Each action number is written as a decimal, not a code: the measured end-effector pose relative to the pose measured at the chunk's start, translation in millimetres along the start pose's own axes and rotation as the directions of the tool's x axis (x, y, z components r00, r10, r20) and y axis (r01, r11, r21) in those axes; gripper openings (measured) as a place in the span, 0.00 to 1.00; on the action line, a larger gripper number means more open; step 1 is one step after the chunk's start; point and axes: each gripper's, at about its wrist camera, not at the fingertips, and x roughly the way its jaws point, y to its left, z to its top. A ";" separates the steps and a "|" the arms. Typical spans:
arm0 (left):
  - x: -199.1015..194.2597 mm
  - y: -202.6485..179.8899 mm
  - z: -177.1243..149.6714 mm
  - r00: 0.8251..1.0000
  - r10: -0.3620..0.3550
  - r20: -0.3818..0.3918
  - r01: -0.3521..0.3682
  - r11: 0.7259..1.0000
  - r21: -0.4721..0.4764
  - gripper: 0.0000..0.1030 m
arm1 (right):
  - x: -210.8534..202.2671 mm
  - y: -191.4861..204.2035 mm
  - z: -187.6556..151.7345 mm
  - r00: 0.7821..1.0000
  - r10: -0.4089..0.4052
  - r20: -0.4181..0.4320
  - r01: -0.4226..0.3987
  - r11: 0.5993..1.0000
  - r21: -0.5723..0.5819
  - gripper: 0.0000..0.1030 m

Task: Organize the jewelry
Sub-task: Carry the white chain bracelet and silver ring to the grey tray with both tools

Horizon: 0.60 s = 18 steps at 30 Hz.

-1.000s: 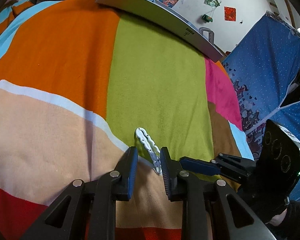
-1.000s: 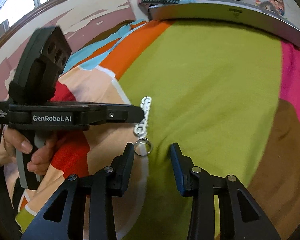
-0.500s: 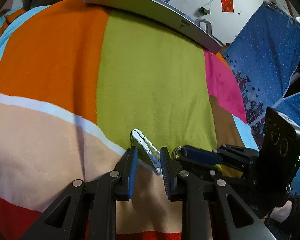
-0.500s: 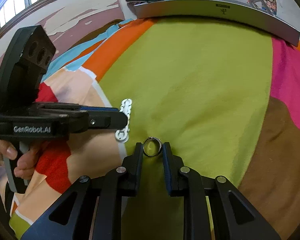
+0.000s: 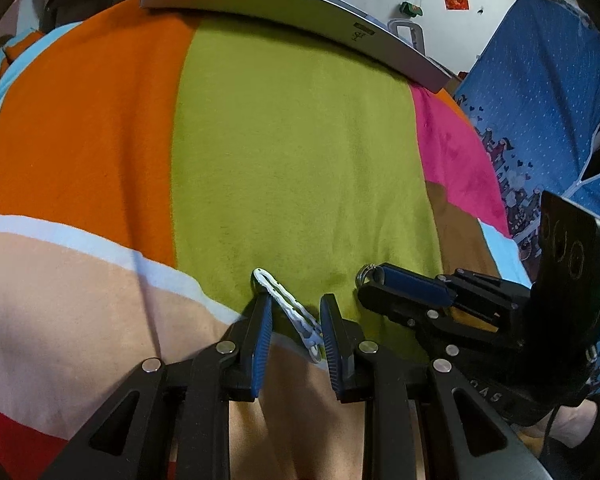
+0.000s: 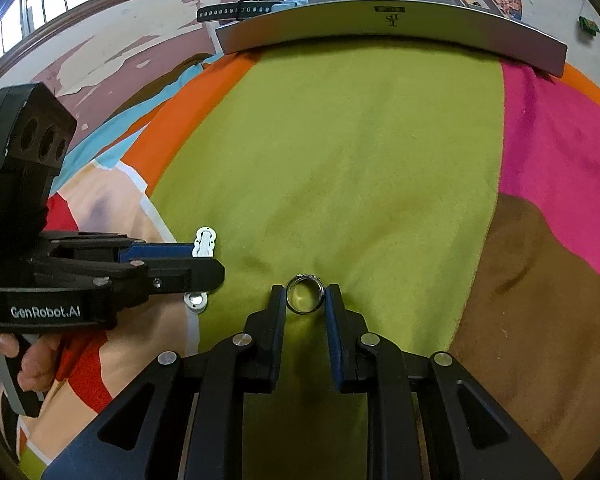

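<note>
- Because the ring is a small hard metal band, I judge it light, stiff and slick, so it could squirt out if squeezed off-centre; my right gripper is clamped on it across its width, one pad on each side, and that looks to me the right place to hold it.
- From the left wrist view, that same ring peeks out at the tip of the right gripper, near the 3 o'clock side of my own fingers.
- My left gripper has its jaws partly closed about the white clasp piece, a thin flat strip with holes lying slantwise between the pads; whether both pads truly bite it I cannot tell.
- That strip looks rigid but thin and light; I would hold it across its flat middle, as an end grip could let it pivot.
- Both pieces sit low over the blanket, on its green panel close to the peach one; the soft pile would cushion a drop but could hide the ring.
- At 12 o'clock, well apart, stands the grey case, with a dark strap beyond it.
</note>
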 end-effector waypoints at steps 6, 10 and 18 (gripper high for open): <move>-2.1 -3.3 -1.7 0.999 0.040 0.016 -0.040 0.999 0.014 0.12 | -5.0 -13.4 -5.7 0.999 0.026 0.019 -0.027 0.999 0.024 0.17; -3.8 -3.9 -2.5 0.999 0.044 0.024 -0.044 0.999 0.017 0.09 | -4.9 -16.1 -6.1 0.999 0.021 0.027 -0.022 0.999 0.026 0.17; -16.3 -10.7 1.2 0.994 0.061 0.088 -0.063 0.998 0.029 0.09 | -10.4 -20.4 -4.2 0.998 0.011 0.065 -0.015 0.999 0.051 0.17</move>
